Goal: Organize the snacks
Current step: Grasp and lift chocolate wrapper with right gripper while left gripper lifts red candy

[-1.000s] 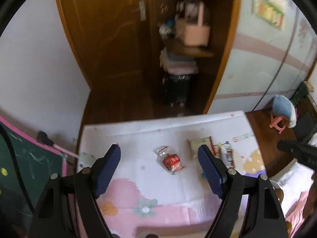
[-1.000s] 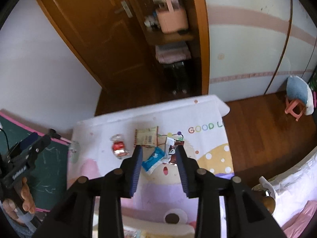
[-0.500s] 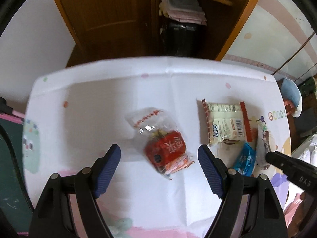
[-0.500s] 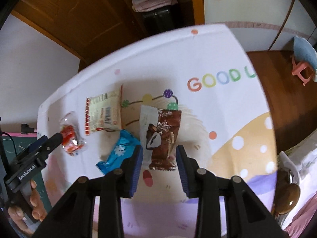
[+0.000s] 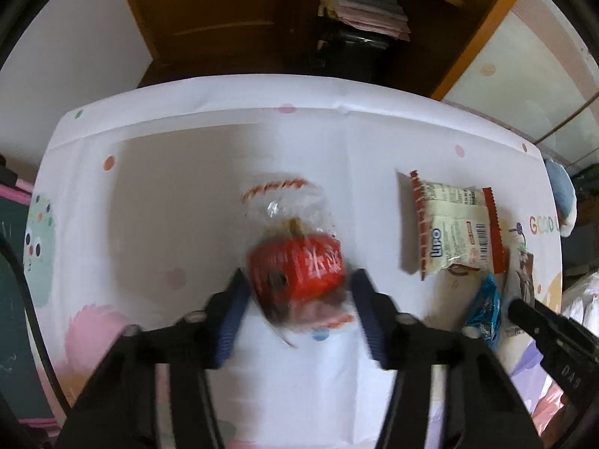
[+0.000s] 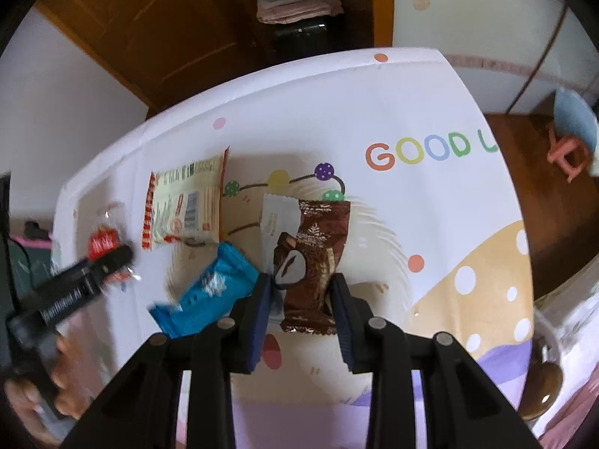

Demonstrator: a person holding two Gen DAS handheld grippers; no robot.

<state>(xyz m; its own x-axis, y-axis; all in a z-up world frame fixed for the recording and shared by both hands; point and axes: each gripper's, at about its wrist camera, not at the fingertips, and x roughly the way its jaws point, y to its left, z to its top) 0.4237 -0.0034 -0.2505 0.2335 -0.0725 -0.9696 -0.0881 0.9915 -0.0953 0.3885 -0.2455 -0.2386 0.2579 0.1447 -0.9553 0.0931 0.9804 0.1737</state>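
Straddling red snack bag (image 5: 299,273), left gripper (image 5: 299,288) jaws apart; right gripper (image 6: 301,288) jaws apart around brown wrapper (image 6: 310,262) on mat (image 6: 411,112).

Four snacks lie flat on the surface. A clear bag with a red snack inside (image 5: 297,271) sits at the 9 o'clock end of the row. At its 3 o'clock lies a cream cookie packet with red edges (image 5: 453,230). A blue wrapper (image 6: 209,292) lies slanted beside a brown chocolate packet (image 6: 310,258), which lies lengthwise toward 12 o'clock.
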